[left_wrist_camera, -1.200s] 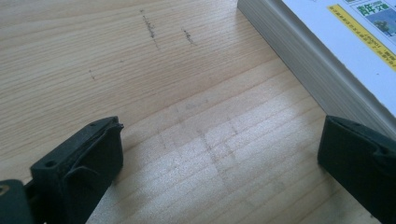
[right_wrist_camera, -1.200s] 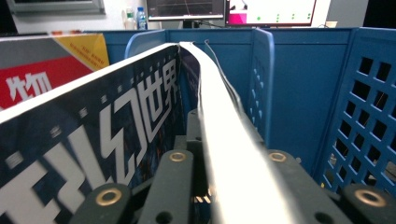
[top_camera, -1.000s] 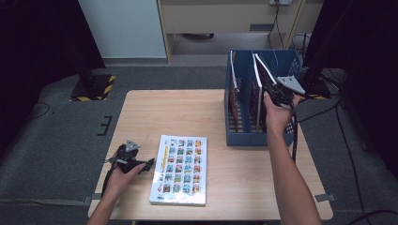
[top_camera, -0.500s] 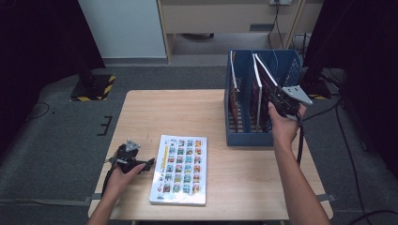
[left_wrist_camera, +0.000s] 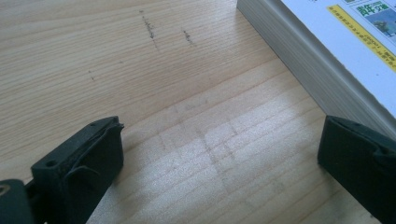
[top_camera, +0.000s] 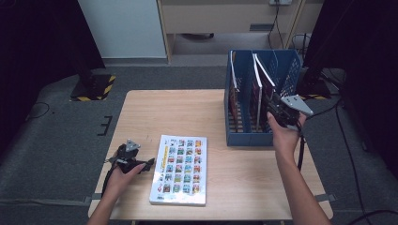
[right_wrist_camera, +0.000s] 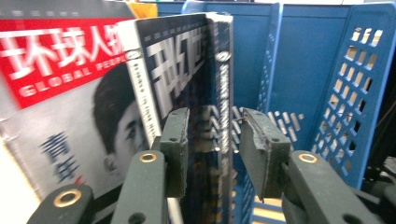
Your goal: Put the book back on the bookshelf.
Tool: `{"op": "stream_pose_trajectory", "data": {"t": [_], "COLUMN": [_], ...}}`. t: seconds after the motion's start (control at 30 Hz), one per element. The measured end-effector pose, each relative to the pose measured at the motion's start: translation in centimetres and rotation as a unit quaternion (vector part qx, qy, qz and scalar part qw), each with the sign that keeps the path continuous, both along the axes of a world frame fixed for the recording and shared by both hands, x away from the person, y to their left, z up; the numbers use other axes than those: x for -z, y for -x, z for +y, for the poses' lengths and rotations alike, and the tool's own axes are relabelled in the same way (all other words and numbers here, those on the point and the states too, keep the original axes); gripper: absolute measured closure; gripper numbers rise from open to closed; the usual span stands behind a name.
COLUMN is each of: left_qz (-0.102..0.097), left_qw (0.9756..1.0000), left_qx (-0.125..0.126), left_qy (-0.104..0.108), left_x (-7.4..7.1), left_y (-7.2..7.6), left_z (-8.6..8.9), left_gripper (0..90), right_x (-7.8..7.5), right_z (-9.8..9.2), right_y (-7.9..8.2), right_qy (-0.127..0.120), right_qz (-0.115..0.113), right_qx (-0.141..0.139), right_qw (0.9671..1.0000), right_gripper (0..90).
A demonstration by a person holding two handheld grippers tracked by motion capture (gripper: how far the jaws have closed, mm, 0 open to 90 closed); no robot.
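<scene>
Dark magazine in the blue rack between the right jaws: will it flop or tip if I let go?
Probably floppy: the dark magazine looks thin and glossy. It already leans in the blue rack, so it may tip further against the red-covered one. The right gripper has just been opening around its spine, so slipping seems possible.

Light wooden surface (top_camera: 187,112) on grey carpeted floor (top_camera: 56,140); yellow-and-black striped base (top_camera: 96,88) beyond its far left corner; white panel (top_camera: 122,28) and beige cabinet (top_camera: 225,16) behind.
</scene>
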State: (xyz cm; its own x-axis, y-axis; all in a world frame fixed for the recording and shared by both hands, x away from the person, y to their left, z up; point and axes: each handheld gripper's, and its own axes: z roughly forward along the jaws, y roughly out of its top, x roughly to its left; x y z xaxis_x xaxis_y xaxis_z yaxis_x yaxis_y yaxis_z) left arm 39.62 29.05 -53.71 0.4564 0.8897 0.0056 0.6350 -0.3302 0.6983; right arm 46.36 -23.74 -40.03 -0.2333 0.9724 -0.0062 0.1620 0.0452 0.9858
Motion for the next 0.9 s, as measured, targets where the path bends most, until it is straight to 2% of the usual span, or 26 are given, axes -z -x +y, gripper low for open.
{"op": "stream_pose_trajectory", "data": {"t": [0.17,0.27,0.37,0.4,0.53,0.6,0.8,0.9], "left_qz": [0.000,0.000,0.001,0.001,0.002,0.002,0.002,-0.001], "left_qw": [1.0000,1.0000,1.0000,1.0000,1.0000,1.0000,1.0000,0.9999], "left_qx": [0.000,0.000,0.002,0.003,0.005,0.005,0.006,0.005], "left_qy": [0.000,0.001,0.003,0.003,0.003,0.003,0.003,0.009], "left_x": [0.0,0.0,0.0,0.0,0.0,0.0,0.0,-0.1], "left_y": [0.0,0.0,0.0,0.0,-0.1,-0.1,-0.1,-0.1], "left_z": [0.0,0.0,0.0,0.1,0.1,0.1,0.1,0.3], "left_gripper": [0.0,0.0,0.0,0.0,0.0,0.0,0.0,1.6], "right_x": [0.8,1.5,1.8,2.1,2.9,3.4,3.0,3.2], "right_z": [0.6,1.3,1.7,2.1,3.0,3.9,5.0,5.7], "right_y": [1.5,2.6,3.1,3.6,4.3,4.8,5.9,6.5], "right_qy": [-0.002,-0.006,-0.002,-0.003,0.002,0.001,-0.003,-0.008], "right_qz": [0.005,0.010,0.014,0.013,0.011,0.020,0.013,0.020], "right_qx": [-0.017,-0.031,-0.039,-0.049,-0.056,-0.071,-0.090,-0.102], "right_qw": [0.9998,0.9995,0.9991,0.9987,0.9984,0.9973,0.9958,0.9946], "right_gripper": [56.5,49.8,46.7,43.6,39.3,35.7,31.9,30.4]}}
